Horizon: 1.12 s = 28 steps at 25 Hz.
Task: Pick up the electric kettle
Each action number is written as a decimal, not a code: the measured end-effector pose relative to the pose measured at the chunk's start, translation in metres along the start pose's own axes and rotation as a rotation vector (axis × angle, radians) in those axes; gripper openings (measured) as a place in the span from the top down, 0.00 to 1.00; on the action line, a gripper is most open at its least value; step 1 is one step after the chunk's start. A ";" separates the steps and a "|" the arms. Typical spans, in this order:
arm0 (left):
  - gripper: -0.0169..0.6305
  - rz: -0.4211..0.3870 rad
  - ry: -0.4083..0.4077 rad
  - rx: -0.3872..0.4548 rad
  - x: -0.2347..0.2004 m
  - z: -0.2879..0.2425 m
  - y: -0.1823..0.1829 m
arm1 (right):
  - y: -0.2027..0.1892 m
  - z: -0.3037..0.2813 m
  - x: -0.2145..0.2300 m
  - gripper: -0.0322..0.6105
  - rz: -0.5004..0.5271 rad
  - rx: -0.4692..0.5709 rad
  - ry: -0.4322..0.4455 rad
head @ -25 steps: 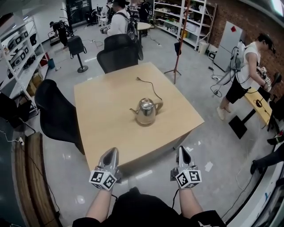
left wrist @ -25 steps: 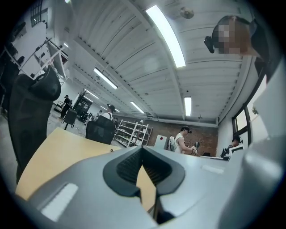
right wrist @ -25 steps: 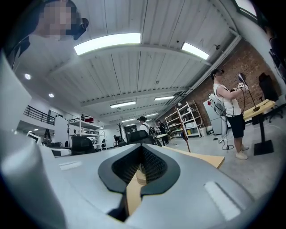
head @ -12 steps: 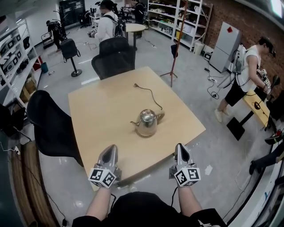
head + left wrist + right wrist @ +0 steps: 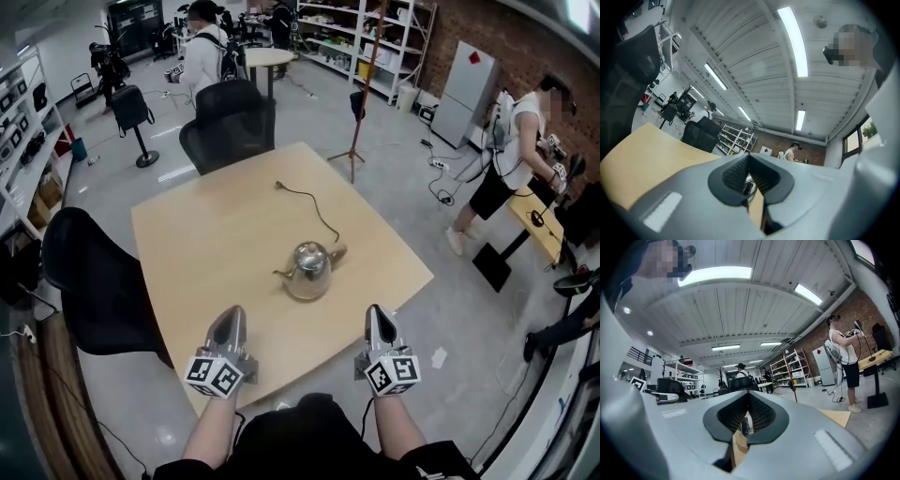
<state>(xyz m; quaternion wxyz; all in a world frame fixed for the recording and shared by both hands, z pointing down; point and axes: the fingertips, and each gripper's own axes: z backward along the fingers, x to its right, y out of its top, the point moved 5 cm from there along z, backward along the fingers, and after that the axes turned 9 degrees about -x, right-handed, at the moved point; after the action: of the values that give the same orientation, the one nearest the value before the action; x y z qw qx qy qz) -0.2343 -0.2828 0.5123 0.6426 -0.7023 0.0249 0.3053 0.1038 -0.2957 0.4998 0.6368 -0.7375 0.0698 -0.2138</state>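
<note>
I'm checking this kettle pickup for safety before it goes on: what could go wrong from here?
Both the left gripper and right gripper are shut and short of the kettle; unless opened, they would likely shove it. The cord trails from the kettle across the table, so lifting may drag or snag it. The kettle's shiny rounded body may slip between the jaws.

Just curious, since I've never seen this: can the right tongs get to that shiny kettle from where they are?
Probably yes. Only bare table lies between the right tongs and the kettle, with nothing in the way. They are shut, though, so they would have to open first.
</note>
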 end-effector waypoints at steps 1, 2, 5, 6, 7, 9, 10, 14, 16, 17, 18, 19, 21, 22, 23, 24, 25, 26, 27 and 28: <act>0.98 -0.001 0.001 -0.007 -0.002 -0.002 -0.002 | -0.002 -0.002 0.000 0.95 0.000 -0.008 -0.001; 0.98 -0.005 0.002 -0.015 -0.003 -0.004 -0.005 | -0.004 -0.004 0.001 0.95 0.000 -0.016 -0.003; 0.98 -0.030 0.012 -0.046 -0.008 -0.013 -0.013 | -0.009 -0.013 0.006 0.95 0.001 -0.038 -0.009; 0.98 -0.036 0.015 -0.055 -0.010 -0.017 -0.015 | -0.010 -0.016 0.009 0.95 0.001 -0.045 -0.010; 0.98 -0.039 0.017 -0.059 -0.011 -0.021 -0.017 | -0.010 -0.020 0.012 0.95 0.003 -0.050 -0.009; 0.98 -0.031 0.025 -0.059 -0.013 -0.031 -0.018 | -0.009 -0.030 0.018 0.95 0.007 -0.061 -0.004; 0.98 -0.024 0.031 -0.060 -0.014 -0.035 -0.018 | -0.009 -0.036 0.021 0.95 0.009 -0.068 0.000; 0.97 -0.046 0.054 -0.098 -0.020 -0.052 -0.027 | -0.012 -0.057 0.028 0.95 0.012 -0.099 0.014; 0.97 -0.064 0.067 -0.111 -0.023 -0.060 -0.032 | -0.013 -0.067 0.030 0.95 0.016 -0.115 0.016; 0.96 -0.066 0.074 -0.116 -0.025 -0.065 -0.034 | -0.013 -0.072 0.031 0.95 0.017 -0.123 0.018; 0.93 -0.064 0.080 -0.124 -0.027 -0.070 -0.036 | -0.013 -0.077 0.031 0.95 0.016 -0.132 0.020; 0.89 -0.061 0.084 -0.135 -0.028 -0.075 -0.039 | -0.015 -0.081 0.032 0.95 0.013 -0.142 0.020; 0.82 -0.054 0.085 -0.158 -0.028 -0.083 -0.048 | -0.020 -0.084 0.036 0.95 0.002 -0.163 0.017; 0.81 -0.050 0.085 -0.167 -0.028 -0.087 -0.053 | -0.024 -0.085 0.038 0.95 -0.004 -0.172 0.014; 0.78 -0.046 0.083 -0.174 -0.027 -0.090 -0.056 | -0.026 -0.086 0.040 0.95 -0.008 -0.181 0.012; 0.78 -0.045 0.080 -0.180 -0.027 -0.094 -0.059 | -0.028 -0.087 0.041 0.95 -0.010 -0.190 0.009; 0.78 -0.045 0.078 -0.188 -0.027 -0.096 -0.061 | -0.029 -0.088 0.042 0.95 -0.013 -0.199 0.006; 0.77 -0.046 0.076 -0.200 -0.027 -0.099 -0.063 | -0.030 -0.090 0.043 0.95 -0.016 -0.206 0.003; 0.76 -0.047 0.075 -0.215 -0.027 -0.102 -0.065 | -0.030 -0.091 0.043 0.95 -0.019 -0.212 0.000; 0.75 -0.046 0.074 -0.230 -0.027 -0.105 -0.068 | -0.031 -0.091 0.044 0.95 -0.022 -0.218 -0.004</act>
<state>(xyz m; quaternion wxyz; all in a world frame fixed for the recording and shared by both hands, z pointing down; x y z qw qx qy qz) -0.1850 -0.3771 0.5837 0.5631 -0.7827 -0.0028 0.2650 0.1015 -0.3898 0.5488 0.5508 -0.8035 0.0833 -0.2102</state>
